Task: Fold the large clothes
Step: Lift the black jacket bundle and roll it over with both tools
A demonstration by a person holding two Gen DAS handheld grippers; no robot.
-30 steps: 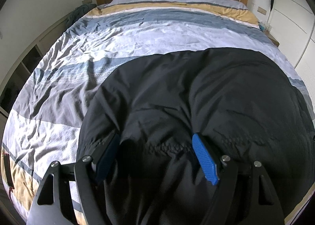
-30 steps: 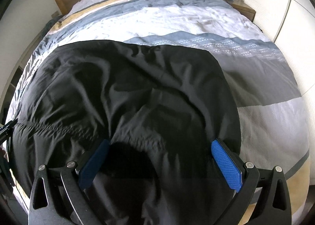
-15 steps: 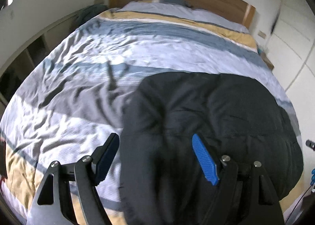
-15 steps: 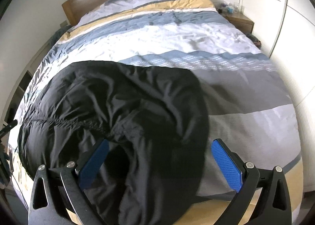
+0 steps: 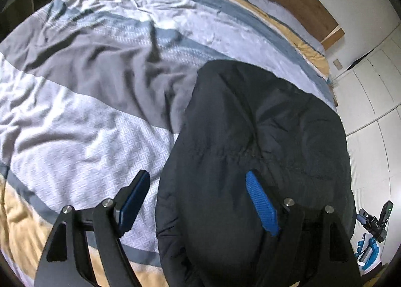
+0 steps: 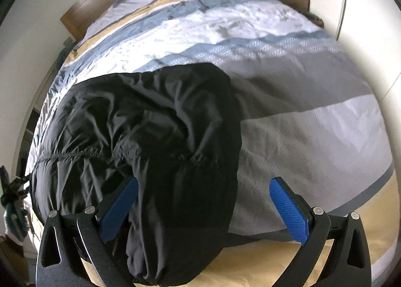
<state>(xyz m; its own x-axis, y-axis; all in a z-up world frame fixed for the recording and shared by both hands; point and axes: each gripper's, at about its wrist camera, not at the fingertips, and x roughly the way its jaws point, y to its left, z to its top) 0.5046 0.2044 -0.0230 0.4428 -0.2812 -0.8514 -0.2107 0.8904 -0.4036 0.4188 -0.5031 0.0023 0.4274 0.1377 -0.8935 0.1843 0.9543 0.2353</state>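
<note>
Clearly spread wide, both: left gripper [image 5: 198, 201] fingers [image 5: 262, 208] straddling the black garment [image 5: 258, 141] edge, right gripper [image 6: 204, 208] likewise, gripping nothing. Bunched on the striped bed [image 6: 313, 136], near its foot.

Rumpled black padded jacket [image 5: 263, 136] [image 6: 150, 136] bulks between both grippers' spread fingers; flat striped duvet [image 5: 87, 111] [image 6: 313, 136] lies bare on either side.

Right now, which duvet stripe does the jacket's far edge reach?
The plain dark grey stripe: the black jacket ends on it, short of the patterned blue stripe beyond.
</note>
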